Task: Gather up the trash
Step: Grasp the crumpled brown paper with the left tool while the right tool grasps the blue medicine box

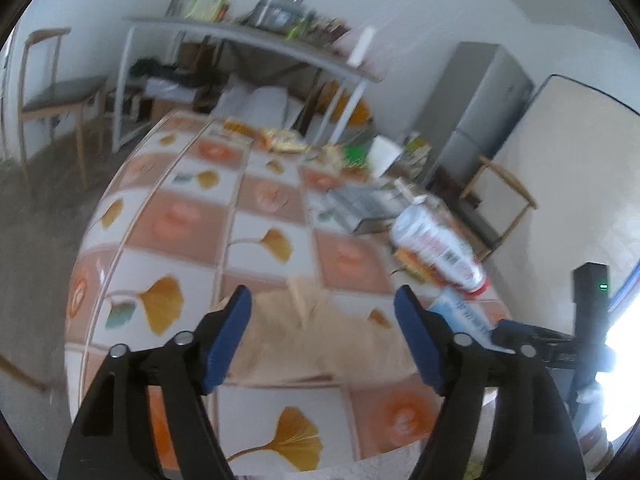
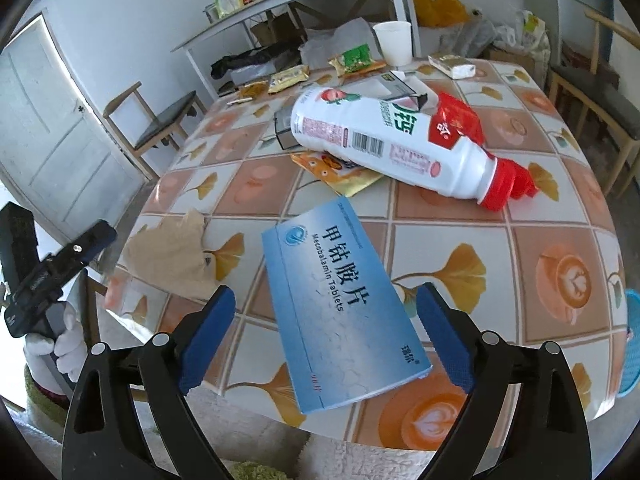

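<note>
The right hand-held gripper stands wide open around a blue Mecobalamin tablet box that lies flat at the near edge of the surface, with clear gaps to both pads, so it grips nothing. The left hand-held gripper, equally open and empty, hovers over a crumpled beige paper napkin. The flat box may skid off the near edge or bow if the jaws close too high. The white yogurt-drink bottle, lying on snack wrappers, could roll if bumped.
</note>
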Tool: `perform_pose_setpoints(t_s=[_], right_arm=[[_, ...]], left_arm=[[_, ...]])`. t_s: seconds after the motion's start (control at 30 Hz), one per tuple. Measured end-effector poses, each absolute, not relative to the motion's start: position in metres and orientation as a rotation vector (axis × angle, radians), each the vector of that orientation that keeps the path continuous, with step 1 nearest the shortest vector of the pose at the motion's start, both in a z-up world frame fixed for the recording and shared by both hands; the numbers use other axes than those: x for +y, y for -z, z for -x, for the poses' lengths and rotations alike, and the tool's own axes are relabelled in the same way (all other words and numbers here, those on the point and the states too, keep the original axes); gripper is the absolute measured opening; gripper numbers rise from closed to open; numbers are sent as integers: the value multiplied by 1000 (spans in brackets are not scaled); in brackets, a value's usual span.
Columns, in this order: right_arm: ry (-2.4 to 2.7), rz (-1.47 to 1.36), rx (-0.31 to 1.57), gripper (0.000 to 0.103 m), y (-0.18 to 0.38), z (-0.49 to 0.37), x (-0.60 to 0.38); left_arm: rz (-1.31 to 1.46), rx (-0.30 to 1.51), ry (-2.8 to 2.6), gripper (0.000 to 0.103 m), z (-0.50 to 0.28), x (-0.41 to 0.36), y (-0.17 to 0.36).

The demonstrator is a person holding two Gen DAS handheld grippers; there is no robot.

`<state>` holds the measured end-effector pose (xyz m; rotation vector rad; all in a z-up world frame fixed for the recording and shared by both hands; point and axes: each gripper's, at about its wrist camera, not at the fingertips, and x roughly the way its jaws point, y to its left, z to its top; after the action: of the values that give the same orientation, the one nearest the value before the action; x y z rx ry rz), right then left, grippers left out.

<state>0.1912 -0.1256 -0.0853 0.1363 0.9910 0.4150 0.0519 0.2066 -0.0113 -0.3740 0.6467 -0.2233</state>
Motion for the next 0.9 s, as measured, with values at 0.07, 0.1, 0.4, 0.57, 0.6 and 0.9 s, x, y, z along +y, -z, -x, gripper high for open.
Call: perform_pose_setpoints(t_s=[0.07,0.1,0.4,0.57,0.6,0.9], right_arm=[[-421,-138,994,88,86,-192,-125],[-421,-138,997,88,87,-193,-124],[-420,-144,1001,88,89,-194,-122],[-422,-158,1009,88,92,-197,-124],[-422,-157,1010,88,92,-197,-124],[-425,-145,1003,88,90,-201,-124]], left_arm=[[340,650,244,78,-55,200,10],[297,672,238,78,-59,195,12],[57,819,251,79,-67,158,47],[-53,832,154,79,-73,153,60],[-53,844,140,79,-76,155,64],[-45,884,110,68,-86,165,72]])
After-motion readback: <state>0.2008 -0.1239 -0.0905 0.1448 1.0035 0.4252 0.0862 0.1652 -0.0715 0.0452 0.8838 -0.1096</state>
